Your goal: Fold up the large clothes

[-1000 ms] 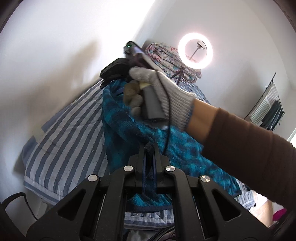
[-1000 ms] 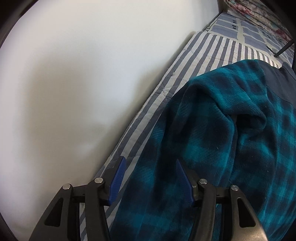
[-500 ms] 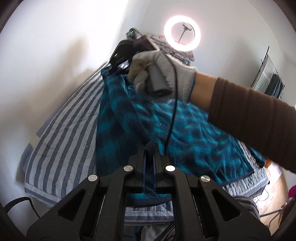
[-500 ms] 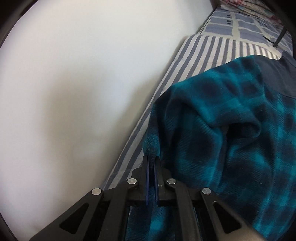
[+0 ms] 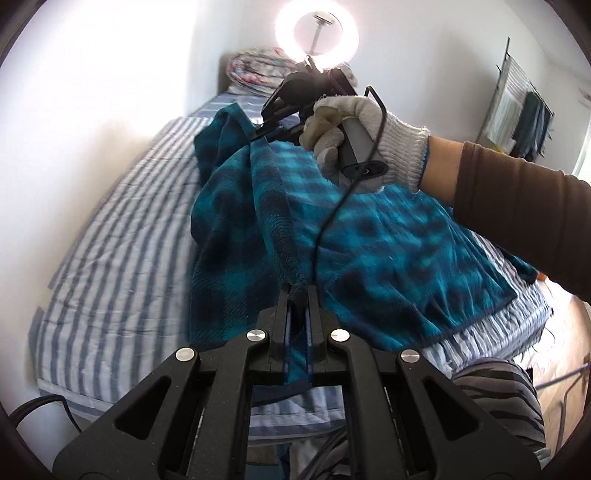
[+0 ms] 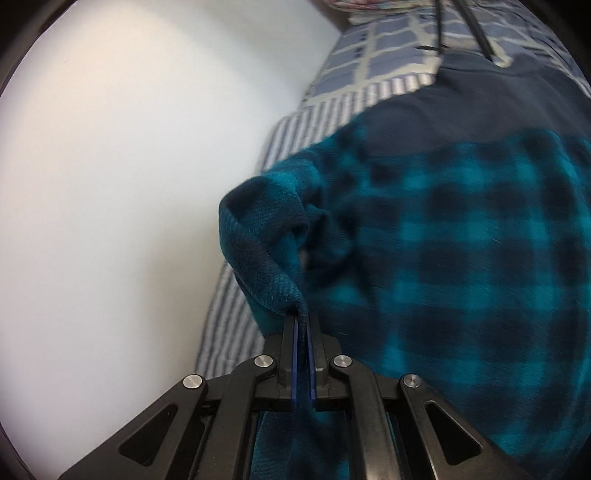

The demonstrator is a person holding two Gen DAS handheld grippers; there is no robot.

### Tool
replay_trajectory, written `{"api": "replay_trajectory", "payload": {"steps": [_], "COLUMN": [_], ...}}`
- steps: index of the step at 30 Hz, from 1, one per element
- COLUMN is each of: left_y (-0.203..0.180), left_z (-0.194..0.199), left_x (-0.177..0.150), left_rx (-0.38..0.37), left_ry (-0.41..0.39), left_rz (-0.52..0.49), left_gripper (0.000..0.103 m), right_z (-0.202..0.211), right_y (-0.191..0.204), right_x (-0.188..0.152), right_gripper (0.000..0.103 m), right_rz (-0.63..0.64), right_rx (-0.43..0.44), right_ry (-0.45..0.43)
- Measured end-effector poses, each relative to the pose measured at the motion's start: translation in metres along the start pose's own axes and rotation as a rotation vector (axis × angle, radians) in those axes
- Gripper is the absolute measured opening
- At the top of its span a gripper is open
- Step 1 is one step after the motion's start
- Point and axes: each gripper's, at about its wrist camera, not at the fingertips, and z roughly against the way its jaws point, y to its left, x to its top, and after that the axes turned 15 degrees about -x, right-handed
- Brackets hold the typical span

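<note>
A large teal and dark blue plaid fleece garment [image 5: 369, 236] lies on the striped bed [image 5: 122, 258]. My left gripper [image 5: 298, 295] is shut on its near edge. My right gripper [image 5: 266, 131], held by a gloved hand [image 5: 354, 136], is shut on a far part of the same edge, lifted above the bed. In the right wrist view the right gripper [image 6: 303, 321] pinches a fold of the garment [image 6: 461, 236], with a plain navy part [image 6: 461, 103] beyond.
A white wall [image 5: 74, 110] runs along the bed's left side. A ring light [image 5: 317, 33] and folded floral bedding [image 5: 255, 70] stand at the far end. A drying rack [image 5: 521, 107] is at the right. Wooden floor [image 5: 565, 350] lies right of the bed.
My right gripper closed on the garment's edge and lifted it up. The held edge now stretches between both grippers. The left gripper stayed shut on the garment.
</note>
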Motion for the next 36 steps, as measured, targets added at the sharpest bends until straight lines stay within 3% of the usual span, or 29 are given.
{"api": "replay_trajectory", "payload": {"steps": [4,6,8,14,17,21,27,36], "left_y": [-0.012,-0.016,-0.021,-0.004,0.019,0.052,0.069,0.076], "left_z": [-0.007,-0.004,0.008,0.047,0.054,0.043,0.017,0.001], "left_x": [-0.002,-0.003,-0.005,-0.014,-0.023,-0.033,-0.035,-0.039], "left_rx": [-0.023,-0.051,-0.068,-0.065,-0.052,-0.091,-0.137,-0.167], "left_ry": [0.048,0.06,0.04,-0.004,-0.016,-0.015,-0.006,0.001], "left_rz": [-0.008,-0.008,-0.006,0.092,0.194,0.347,0.43,0.477], "left_gripper": [0.007,0.027,0.04,0.041,0.041,0.041,0.041,0.038], "right_z": [-0.005,0.002,0.016,0.097,0.144,0.194,0.161,0.067], "right_y": [-0.029,-0.037,-0.046,-0.04,-0.037,-0.034,0.007,0.077], "right_x": [-0.015,-0.018,-0.017,-0.025,-0.041,-0.067,-0.085,-0.098], "right_gripper": [0.011,0.021,0.025,0.032,0.034,0.039,0.039,0.039], "right_rz": [0.003,-0.003,-0.008,0.08,0.129,0.175,0.309,0.438], "right_rx": [-0.124,-0.132,-0.113,-0.05,-0.002,0.038,-0.039,-0.096], "right_ry": [0.032,0.028,-0.003,-0.106,-0.161,-0.212,-0.193,-0.068]}}
